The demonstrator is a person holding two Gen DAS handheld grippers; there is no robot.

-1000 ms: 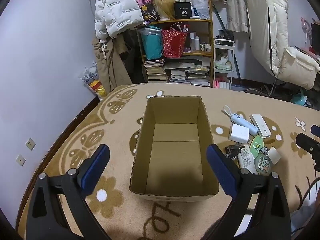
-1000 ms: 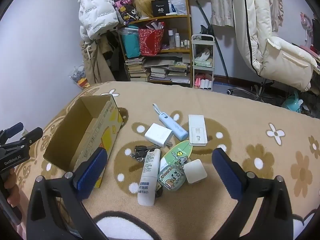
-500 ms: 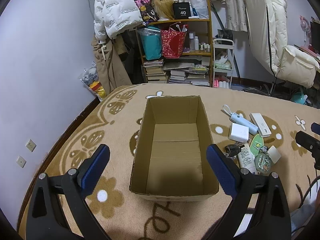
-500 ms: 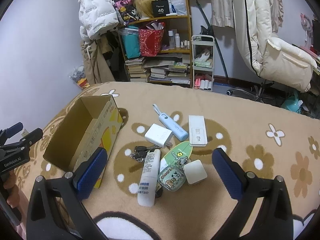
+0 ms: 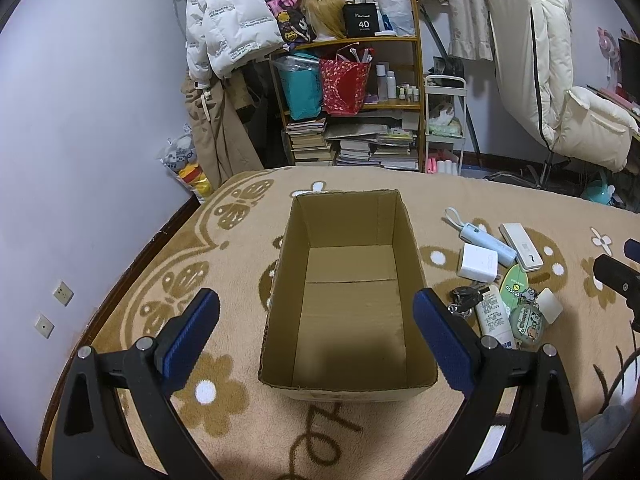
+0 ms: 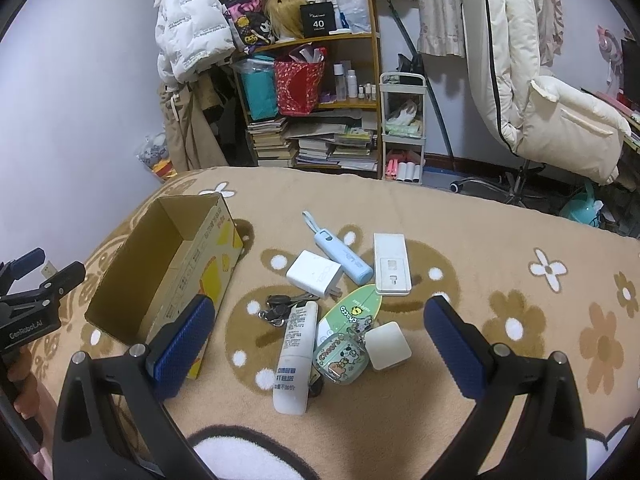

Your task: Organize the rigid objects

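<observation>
Blanket [image 6: 460, 216] unchanged – box [image 5: 348, 312] empty (grippers still wide)

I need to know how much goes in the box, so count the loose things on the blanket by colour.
White: 4: charger, remote, tube, small square case
Green: 2: oval card, cartoon pouch
Blue: 1: power bank
Black: 1: keys
Total: 8

A wooden shelf [image 5: 352, 92] stacked with books stands against the wall, a white puffer jacket [image 5: 224, 20] hanging beside it.
</observation>
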